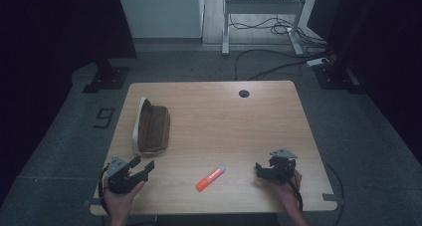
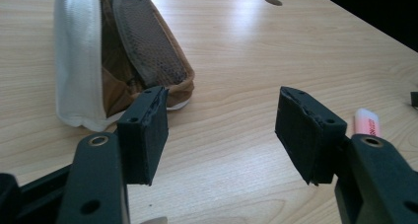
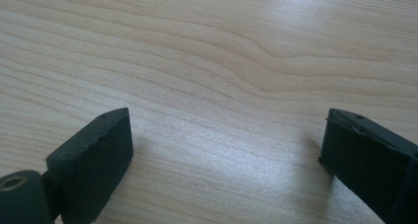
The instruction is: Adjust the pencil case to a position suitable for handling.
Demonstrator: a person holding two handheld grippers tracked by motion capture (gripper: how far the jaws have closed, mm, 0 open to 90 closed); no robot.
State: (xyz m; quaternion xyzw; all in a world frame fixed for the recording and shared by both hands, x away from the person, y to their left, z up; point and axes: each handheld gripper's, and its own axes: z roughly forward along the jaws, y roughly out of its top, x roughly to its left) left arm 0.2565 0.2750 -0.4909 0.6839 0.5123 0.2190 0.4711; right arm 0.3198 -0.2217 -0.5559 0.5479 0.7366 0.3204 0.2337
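A light wooden table (image 1: 214, 111) is seen from above, with a person's two forearms entering from the near edge, each hand holding a black two-jaw gripper. The left gripper (image 1: 142, 165) rests near the table's near left corner, its jaws spread wide with nothing between them. Just beyond it lies an open pencil case (image 1: 152, 126), brown with a white outer side, lying lengthwise toward the far edge. In the left gripper view the pencil case (image 2: 118, 61) sits just past the left jaw, showing a brown mesh inner pocket and a white fabric wall. An orange marker (image 1: 210, 178) with a white cap lies on the table between the two grippers, angled, well apart from the pencil case; its white cap end (image 2: 367, 123) peeks beside the right jaw in the left gripper view. The right gripper (image 1: 262, 170) sits near the table's near right corner, jaws also wide apart and empty over bare wood. A small round cable hole (image 1: 244, 93) sits near the far edge.
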